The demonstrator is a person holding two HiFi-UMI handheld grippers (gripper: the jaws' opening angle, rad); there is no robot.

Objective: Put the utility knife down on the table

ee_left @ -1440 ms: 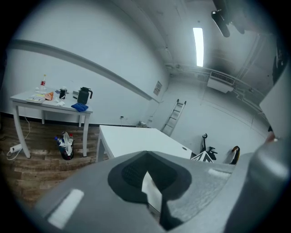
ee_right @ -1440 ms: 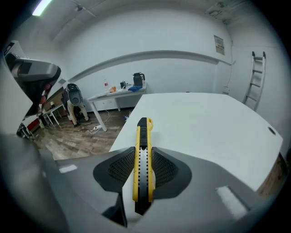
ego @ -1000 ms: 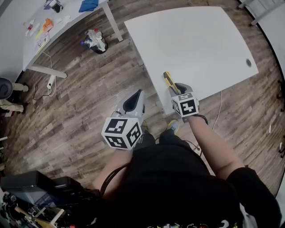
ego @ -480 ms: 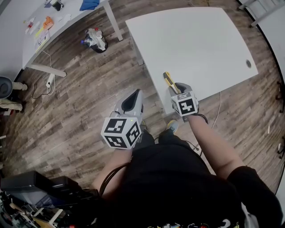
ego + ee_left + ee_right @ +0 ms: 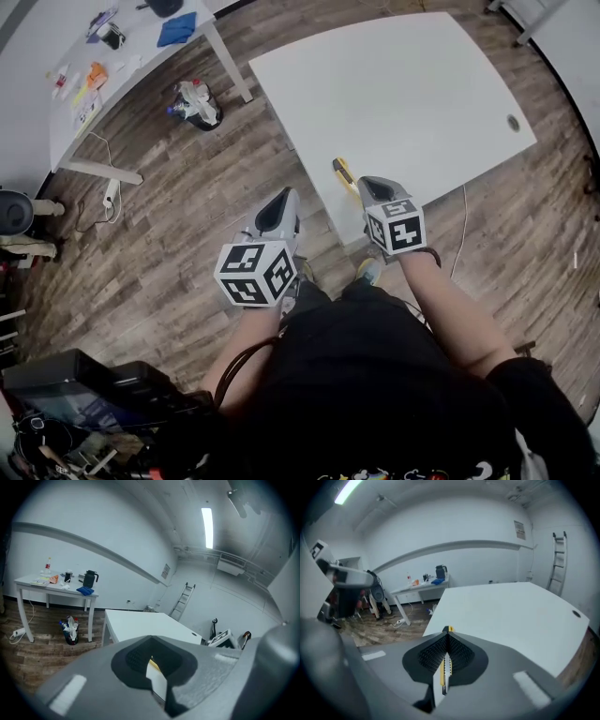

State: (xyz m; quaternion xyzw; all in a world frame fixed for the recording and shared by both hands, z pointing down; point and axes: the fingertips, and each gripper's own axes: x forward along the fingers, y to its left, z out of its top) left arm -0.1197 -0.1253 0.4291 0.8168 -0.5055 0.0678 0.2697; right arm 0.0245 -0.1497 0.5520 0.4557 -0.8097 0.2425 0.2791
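A yellow utility knife sticks out forward from my right gripper, which is shut on it above the near left edge of the white table. In the right gripper view the knife lies gripped between the ribbed pads, its tip pointing over the table. My left gripper hovers over the wooden floor to the left of the table, jaws together with nothing held. The left gripper view shows its own jaws and the table beyond.
A second white table with small items stands at the upper left. A bin with bags and a power strip lie on the floor. A ladder leans on the far wall. Dark equipment sits at lower left.
The head view has shifted a little. My right gripper still grips the knife at the table's near edge, drawn back slightly. The left gripper has hardly moved.
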